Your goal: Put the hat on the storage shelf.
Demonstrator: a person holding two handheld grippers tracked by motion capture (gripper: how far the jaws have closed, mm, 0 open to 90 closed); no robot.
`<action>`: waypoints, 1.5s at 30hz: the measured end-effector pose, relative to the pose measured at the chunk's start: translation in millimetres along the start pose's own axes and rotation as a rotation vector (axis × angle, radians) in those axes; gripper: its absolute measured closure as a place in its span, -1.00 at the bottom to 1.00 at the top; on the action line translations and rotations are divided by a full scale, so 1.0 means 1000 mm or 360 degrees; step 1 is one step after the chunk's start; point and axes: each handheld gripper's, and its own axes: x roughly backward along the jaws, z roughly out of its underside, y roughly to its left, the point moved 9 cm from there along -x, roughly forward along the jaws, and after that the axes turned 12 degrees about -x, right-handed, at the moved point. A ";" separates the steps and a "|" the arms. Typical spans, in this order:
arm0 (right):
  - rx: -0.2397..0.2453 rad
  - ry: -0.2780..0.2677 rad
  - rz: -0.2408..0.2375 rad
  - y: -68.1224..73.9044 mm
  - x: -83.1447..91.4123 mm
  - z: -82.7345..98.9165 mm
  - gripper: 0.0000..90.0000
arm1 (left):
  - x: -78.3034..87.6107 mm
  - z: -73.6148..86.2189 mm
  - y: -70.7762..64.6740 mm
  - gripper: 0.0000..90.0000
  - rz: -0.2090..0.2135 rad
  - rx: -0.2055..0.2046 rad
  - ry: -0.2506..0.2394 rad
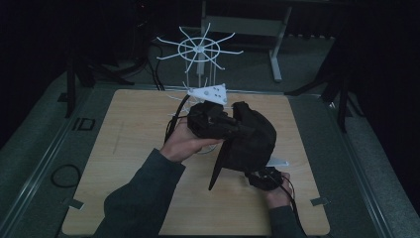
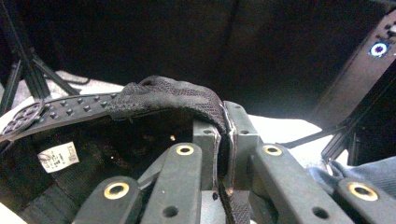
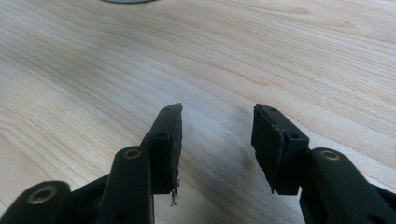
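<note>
step: left gripper [image 1: 233, 130] fingers clamped on black cap [image 1: 252, 141] rim, cap held off table [image 1: 138, 148] | right gripper [image 3: 217, 140] fingers apart, empty | next: likely hang cap on white rack [image 1: 198, 49]

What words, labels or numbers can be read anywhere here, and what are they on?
"ID": dark letters on the grey floor mat left of the table, as far as the high view shows.
White label inside the black cap, seen in the left gripper view: it carries print and a small mark, too small and blurred to read.
Nothing else readable.
</note>
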 end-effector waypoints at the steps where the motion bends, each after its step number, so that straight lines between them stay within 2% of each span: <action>1: 0.0000 0.0000 0.0000 0.000 0.000 0.000 0.17 | 0.001 -0.003 0.001 0.89 -0.0001 0.0002 -0.0010; 25: 0.0019 0.0018 -0.0004 0.001 -0.002 0.002 0.17 | 0.027 -0.048 0.015 0.89 -0.0050 -0.0039 -0.0127; 37: 0.0032 0.0033 -0.0002 0.002 -0.004 0.003 0.17 | 0.037 -0.055 0.018 0.89 -0.0049 -0.0049 -0.0157; 45: 0.0032 0.0043 -0.0005 0.004 -0.004 0.004 0.17 | 0.044 -0.066 0.018 0.89 -0.0044 -0.0063 -0.0196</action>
